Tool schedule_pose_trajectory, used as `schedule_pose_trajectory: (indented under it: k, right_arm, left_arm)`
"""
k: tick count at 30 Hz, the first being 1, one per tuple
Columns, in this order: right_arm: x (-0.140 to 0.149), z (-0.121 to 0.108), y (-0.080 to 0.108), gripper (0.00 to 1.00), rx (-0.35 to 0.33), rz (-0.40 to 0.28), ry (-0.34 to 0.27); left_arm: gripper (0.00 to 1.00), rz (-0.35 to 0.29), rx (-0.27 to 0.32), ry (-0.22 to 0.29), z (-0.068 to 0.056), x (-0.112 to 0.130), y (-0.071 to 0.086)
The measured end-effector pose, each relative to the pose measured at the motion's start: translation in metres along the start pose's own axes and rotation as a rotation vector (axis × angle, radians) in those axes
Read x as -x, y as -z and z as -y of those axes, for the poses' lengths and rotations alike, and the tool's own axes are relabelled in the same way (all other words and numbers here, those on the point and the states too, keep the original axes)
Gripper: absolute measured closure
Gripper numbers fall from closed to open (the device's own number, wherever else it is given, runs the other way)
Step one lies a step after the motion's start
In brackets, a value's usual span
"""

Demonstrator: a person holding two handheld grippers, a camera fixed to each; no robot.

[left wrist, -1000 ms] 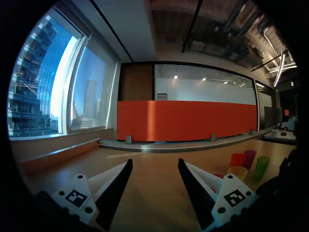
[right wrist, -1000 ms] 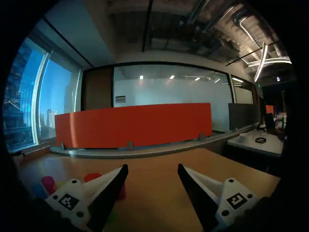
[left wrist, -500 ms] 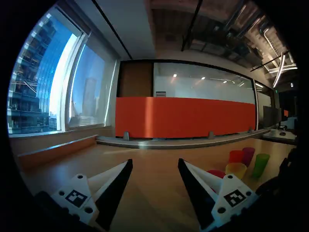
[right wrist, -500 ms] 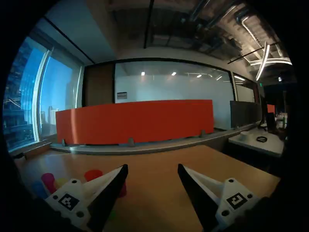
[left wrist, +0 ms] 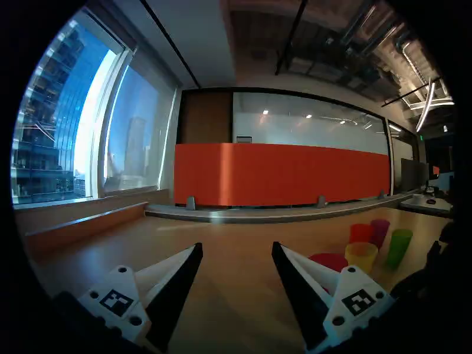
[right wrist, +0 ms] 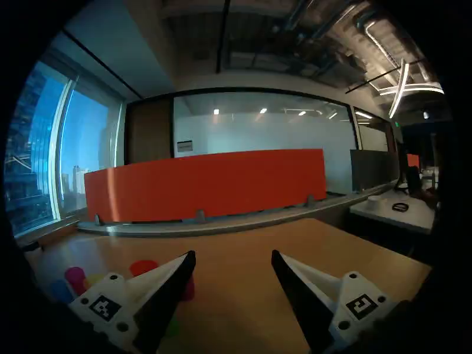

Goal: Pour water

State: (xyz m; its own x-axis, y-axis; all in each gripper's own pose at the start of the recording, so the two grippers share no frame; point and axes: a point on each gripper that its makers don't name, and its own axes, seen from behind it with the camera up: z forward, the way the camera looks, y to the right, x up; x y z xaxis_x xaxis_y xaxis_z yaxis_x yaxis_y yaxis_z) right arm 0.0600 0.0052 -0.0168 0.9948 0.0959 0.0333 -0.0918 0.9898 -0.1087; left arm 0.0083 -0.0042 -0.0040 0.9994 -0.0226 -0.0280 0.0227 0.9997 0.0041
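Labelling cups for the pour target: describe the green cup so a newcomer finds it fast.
In the left gripper view, an orange partition backs the wooden table. Coloured cups cluster at the table's right; the green cup is the rightmost, beside the purple cup, and the only green one.

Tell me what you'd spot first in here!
The bright orange partition across the back of the room grabs the eye first. Then the colourful cups huddled on the wooden table, right in the left gripper view, and the big blue window at its left.
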Motion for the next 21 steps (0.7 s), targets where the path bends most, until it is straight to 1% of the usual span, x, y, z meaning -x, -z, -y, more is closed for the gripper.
schedule_pose_trajectory:
  k: [9,21]
  right_arm:
    - [0.0009,-0.0016,0.0009,0.01,0.001,-0.001,0.005]
    - [0.0001,-0.0024,0.0027,0.01,-0.002,-0.003,-0.003]
  left_arm:
    - [0.13,0.025,0.008,-0.013,-0.0012,0.0079,-0.0018]
    - [0.13,0.027,0.010,-0.021,-0.0022,0.0079,-0.0027]
